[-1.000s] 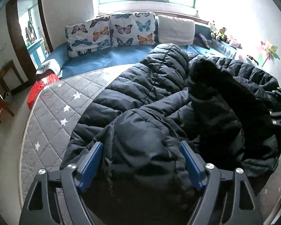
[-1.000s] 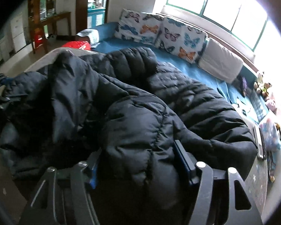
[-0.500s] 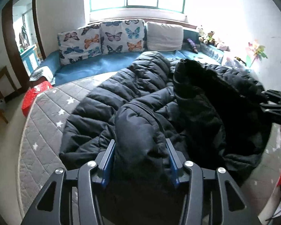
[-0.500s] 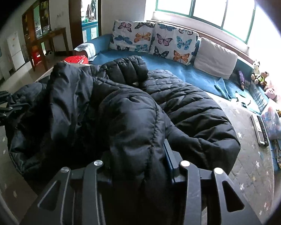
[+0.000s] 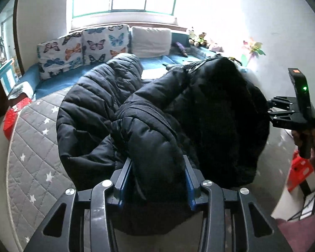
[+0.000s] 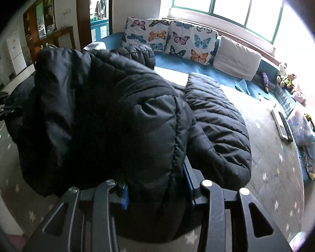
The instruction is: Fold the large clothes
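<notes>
Between both grippers hangs the black coat [image 5: 119, 96], its bulk trailing away from them across the grey mattress [image 5: 29, 138]; the left gripper [image 5: 157, 180] is closing on one bunched edge, the right gripper [image 6: 157, 184] clamps another alongside
</notes>
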The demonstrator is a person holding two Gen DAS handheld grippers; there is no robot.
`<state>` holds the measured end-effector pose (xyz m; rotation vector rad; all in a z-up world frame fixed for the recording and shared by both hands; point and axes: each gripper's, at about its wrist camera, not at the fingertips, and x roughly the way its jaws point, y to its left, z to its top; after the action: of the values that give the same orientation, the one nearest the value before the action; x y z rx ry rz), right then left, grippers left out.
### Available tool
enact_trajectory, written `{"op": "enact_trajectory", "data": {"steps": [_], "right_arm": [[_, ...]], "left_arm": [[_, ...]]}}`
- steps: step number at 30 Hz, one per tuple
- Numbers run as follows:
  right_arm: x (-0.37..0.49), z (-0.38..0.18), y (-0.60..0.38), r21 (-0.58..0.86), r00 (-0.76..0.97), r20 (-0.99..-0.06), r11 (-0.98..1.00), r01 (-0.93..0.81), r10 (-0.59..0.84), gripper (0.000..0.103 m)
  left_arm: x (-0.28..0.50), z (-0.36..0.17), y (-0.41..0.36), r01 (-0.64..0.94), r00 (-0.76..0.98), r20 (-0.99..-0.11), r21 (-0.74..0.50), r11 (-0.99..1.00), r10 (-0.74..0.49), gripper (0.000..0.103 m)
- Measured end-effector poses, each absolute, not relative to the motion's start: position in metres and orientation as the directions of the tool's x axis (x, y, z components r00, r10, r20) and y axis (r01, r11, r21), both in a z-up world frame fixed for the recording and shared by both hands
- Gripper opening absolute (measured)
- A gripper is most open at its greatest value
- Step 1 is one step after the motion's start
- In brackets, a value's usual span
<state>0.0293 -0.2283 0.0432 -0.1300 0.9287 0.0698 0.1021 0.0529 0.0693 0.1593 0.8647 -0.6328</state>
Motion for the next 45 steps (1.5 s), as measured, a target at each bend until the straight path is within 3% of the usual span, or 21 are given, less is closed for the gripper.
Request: {"op": "enact_trajectory", "data": {"steps": [9, 19, 23, 25, 27, 28, 34, 36, 41, 45], "right_arm": [[-0.004, 0.038, -0.245, -0.024, 0.56, -0.828, 0.998, -0.061, 0.014, 0.043], [-0.049, 0.025, -0.247, -0.034, 0.482, -0.876, 0.999, -0.04, -0.01, 0.042], [-0.06, 0.058, -0.247, -0.064, 0.534, -0.845, 0.996, -0.056, -0.025, 0.042], [-0.06, 0.076, -0.247, -0.083, 0.588, -0.808, 0.995, -0.058, -0.034, 0.048], [-0.053, 0.093, -0.246, -0.07, 0.649, -0.761, 0.996, -0.063, -0.012, 0.075], [-0.047, 0.097, -0.244, -0.055, 0.668, -0.745, 0.996, -0.067, 0.004, 0.077], [0.016, 0.067, -0.22, -0.016, 0.659, -0.747, 0.988, -0.151, 0.088, 0.077], [0.039, 0.049, -0.213, -0.007, 0.64, -0.762, 0.987, -0.16, 0.099, 0.077], [0.074, 0.021, -0.203, 0.027, 0.581, -0.802, 0.98, -0.198, 0.14, 0.077], [0.058, 0.01, -0.2, 0.044, 0.445, -0.873, 0.941, -0.337, 0.2, 0.077]], "left_arm": [[0.051, 0.059, 0.059, 0.656, 0.399, -0.774, -0.133, 0.743, -0.491, 0.045], [0.009, 0.037, 0.068, 0.676, 0.301, -0.848, -0.133, 0.725, -0.435, 0.045], [0.003, 0.051, 0.069, 0.667, 0.321, -0.848, -0.113, 0.737, -0.421, 0.046], [0.006, 0.062, 0.066, 0.667, 0.344, -0.843, -0.092, 0.739, -0.415, 0.048], [0.01, 0.068, 0.064, 0.663, 0.356, -0.836, -0.089, 0.743, -0.417, 0.048], [0.015, 0.072, 0.062, 0.659, 0.358, -0.835, -0.091, 0.746, -0.418, 0.048], [0.042, 0.072, 0.066, 0.612, 0.372, -0.836, -0.107, 0.784, -0.404, 0.057], [0.051, 0.069, 0.071, 0.582, 0.386, -0.837, -0.104, 0.806, -0.387, 0.065], [0.066, 0.067, 0.081, 0.55, 0.401, -0.84, -0.098, 0.83, -0.365, 0.068], [0.065, 0.057, 0.092, 0.562, 0.341, -0.861, -0.135, 0.816, -0.377, 0.068]]}}
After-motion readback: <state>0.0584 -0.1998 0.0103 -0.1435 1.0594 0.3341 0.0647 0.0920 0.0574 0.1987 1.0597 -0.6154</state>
